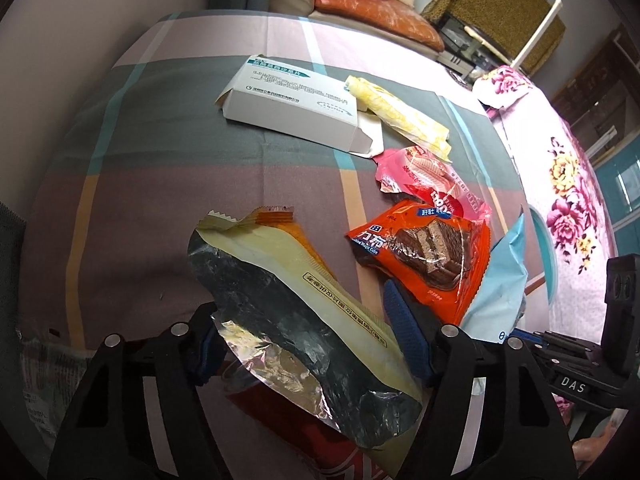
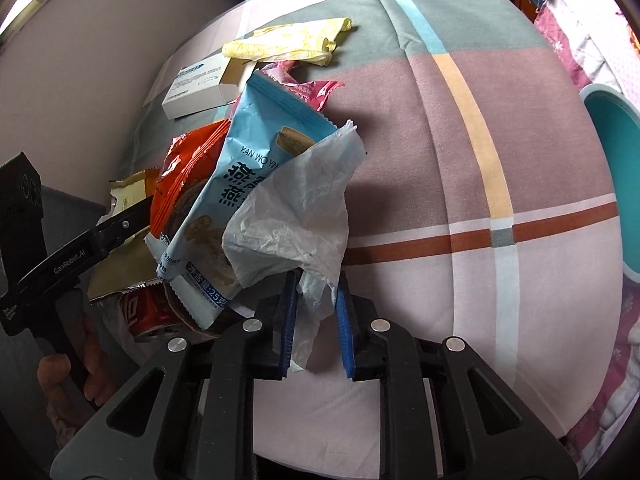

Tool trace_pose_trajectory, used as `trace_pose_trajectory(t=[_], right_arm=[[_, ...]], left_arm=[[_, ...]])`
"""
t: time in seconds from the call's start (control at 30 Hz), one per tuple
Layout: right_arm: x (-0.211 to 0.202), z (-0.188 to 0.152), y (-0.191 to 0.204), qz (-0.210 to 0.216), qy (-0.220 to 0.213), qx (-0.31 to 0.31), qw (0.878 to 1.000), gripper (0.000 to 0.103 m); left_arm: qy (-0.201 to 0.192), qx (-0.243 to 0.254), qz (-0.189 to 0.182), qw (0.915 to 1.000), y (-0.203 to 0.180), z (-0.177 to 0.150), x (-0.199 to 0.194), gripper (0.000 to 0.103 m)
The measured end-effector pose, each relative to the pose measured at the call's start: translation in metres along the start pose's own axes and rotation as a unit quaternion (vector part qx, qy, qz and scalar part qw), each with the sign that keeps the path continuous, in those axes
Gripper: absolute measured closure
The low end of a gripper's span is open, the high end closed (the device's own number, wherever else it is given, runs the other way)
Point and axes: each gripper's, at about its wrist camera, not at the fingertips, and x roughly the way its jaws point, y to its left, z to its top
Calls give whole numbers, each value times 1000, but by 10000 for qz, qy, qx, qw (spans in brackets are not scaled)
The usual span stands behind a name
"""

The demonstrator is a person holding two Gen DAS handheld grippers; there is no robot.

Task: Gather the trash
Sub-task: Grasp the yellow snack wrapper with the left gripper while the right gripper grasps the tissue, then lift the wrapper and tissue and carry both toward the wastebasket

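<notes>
Foil wrapper (image 1: 304,320) sits pinched in left gripper (image 1: 308,344); right gripper (image 2: 316,320) clamps plastic bag (image 2: 296,216).

Both grippers, left gripper (image 1: 308,344) and right gripper (image 2: 316,324): black frames, silver screws, ridged blue pads (image 2: 345,336); "GenRobot.AI" lettering.

We see our right gripper (image 2: 316,320) with blue pads pinching a crumpled white plastic bag (image 2: 296,216), a light blue snack wrapper (image 2: 256,152) just left of it, an orange wrapper (image 2: 188,176) beneath, a white carton (image 2: 196,88), a yellow wrapper (image 2: 288,42), a plaid cloth (image 2: 460,160), a teal bin (image 2: 612,168) at right.
</notes>
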Motion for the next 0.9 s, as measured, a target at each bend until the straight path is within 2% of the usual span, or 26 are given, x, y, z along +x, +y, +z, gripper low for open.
trace_pose_trajectory(t=[0.03, 0.07, 0.13, 0.2, 0.4, 0.5, 0.53, 0.6, 0.7, 0.9], right_arm=[[-3, 0, -2, 3, -29, 11, 10000, 86], [-6, 1, -4, 1, -52, 35, 10000, 86], [-13, 1, -8, -65, -164, 60, 9998, 90], [-20, 0, -12, -114, -295, 61, 9995, 96], [-34, 5, -24, -167, -561, 243, 9980, 96], [-31, 6, -29, 60, -404, 321, 9987, 96], [-27, 7, -29, 223, -348, 429, 9982, 93], [-24, 6, -30, 255, -352, 481, 9979, 86], [-24, 4, -28, 376, -373, 488, 9974, 59], [-11, 11, -18, 367, -360, 371, 9980, 52]], left_arm=[[-12, 0, -6, 10000, 0, 0, 0, 48], [-34, -9, -25, 10000, 0, 0, 0, 52], [-126, 5, -34, 9999, -2, 1, -4, 76], [-221, 20, 11, 9998, -3, 3, -8, 81], [-470, -33, -22, 9989, -6, 8, -22, 82], [-474, 35, -55, 9989, -9, 9, -23, 82], [-453, 40, -66, 9989, -10, 9, -22, 82], [-398, 28, -75, 9992, -10, 9, -18, 82], [-287, 50, -119, 9995, -10, 9, -10, 82], [-209, 16, -218, 9995, -7, 8, -1, 81]])
